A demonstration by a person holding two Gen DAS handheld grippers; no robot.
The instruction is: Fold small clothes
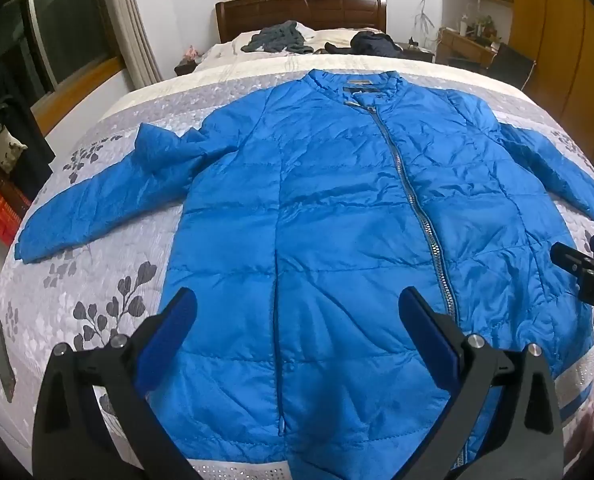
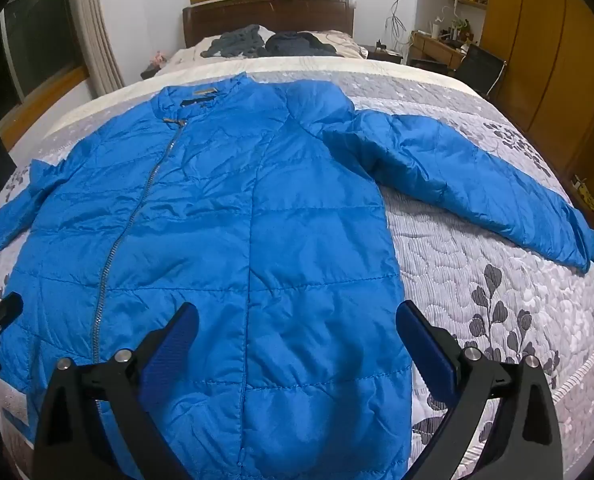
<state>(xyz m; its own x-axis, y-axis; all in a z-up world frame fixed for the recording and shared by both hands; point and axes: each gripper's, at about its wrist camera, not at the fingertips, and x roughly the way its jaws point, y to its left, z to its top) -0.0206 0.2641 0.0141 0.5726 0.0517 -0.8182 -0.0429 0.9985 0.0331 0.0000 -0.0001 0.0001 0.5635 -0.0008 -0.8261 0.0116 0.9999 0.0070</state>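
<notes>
The blue jacket [image 1: 337, 220] lies flat on the bed [image 1: 109, 264], front up and zipped, collar toward the headboard [image 1: 301, 14] and hem toward me, with both sleeves spread out to the sides. A dark label [image 1: 367, 89] sits inside the collar; its writing is too small to read. The silver zipper [image 1: 413, 204] runs at a slant from the collar down toward the hem.

The left gripper [image 1: 297, 320] hovers over the lower part of the jacket, its jaws spread wide with nothing between them. The right gripper [image 2: 297, 324] hangs over the jacket's other lower side, just as wide and empty.

On the right gripper's black body, seen at the edge of the left wrist view, white letters "DA" show; the rest is cut off. In that view the jacket's right-hand sleeve [image 2: 477, 184] runs out of frame, while the right wrist view shows it whole, cuff and all. The left-hand sleeve [image 1: 97, 208] is complete in the left wrist view and clipped in the other.

Beyond the quilt, 2 heaps of dark clothes [image 1: 281, 38] lie near the headboard; what they are I cannot tell. A red crate [image 1: 1, 212] shows only in the left wrist view, and a wooden wardrobe [image 2: 545, 52] stands along the far side.
</notes>
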